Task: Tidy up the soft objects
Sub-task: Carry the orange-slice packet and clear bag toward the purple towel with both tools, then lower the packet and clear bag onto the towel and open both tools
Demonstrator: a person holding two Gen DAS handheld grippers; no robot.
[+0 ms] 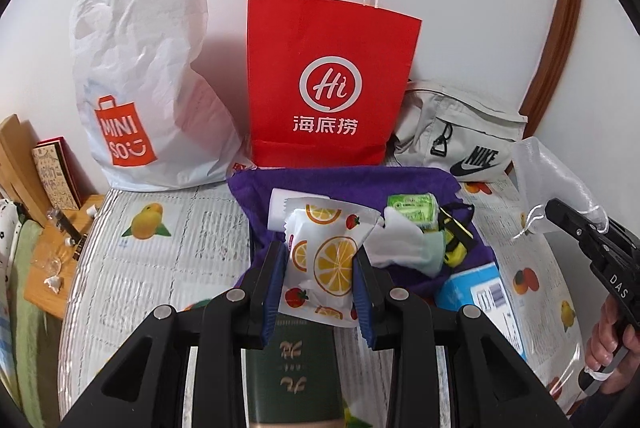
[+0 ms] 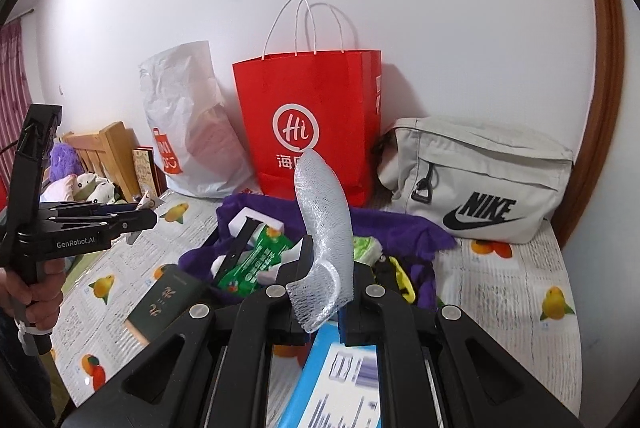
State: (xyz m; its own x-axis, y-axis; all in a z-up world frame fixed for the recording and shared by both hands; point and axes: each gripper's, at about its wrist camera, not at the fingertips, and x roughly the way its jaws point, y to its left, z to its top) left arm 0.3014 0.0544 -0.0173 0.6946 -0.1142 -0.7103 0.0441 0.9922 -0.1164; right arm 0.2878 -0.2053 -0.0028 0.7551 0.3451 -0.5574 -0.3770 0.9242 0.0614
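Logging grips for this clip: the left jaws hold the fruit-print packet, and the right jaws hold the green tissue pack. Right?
Half right. The left gripper holds the fruit-print packet, but the right gripper is shut on a clear mesh pouch, as the right wrist view shows.

The bed's (image 1: 168,252) printed cover lay bare from 9 to 10 o'clock of the purple cloth (image 1: 320,179), leaving open passage there. At 12 o'clock the red paper bag (image 1: 332,83) stood against the wall, with the white plastic bag (image 1: 148,87) at 11 and the grey pouch (image 1: 460,139) at 1, closing the far edge. The cloth itself was crowded with packets. A blue box (image 1: 480,292) blocked 4 o'clock, a green book (image 2: 168,304) 6 o'clock.
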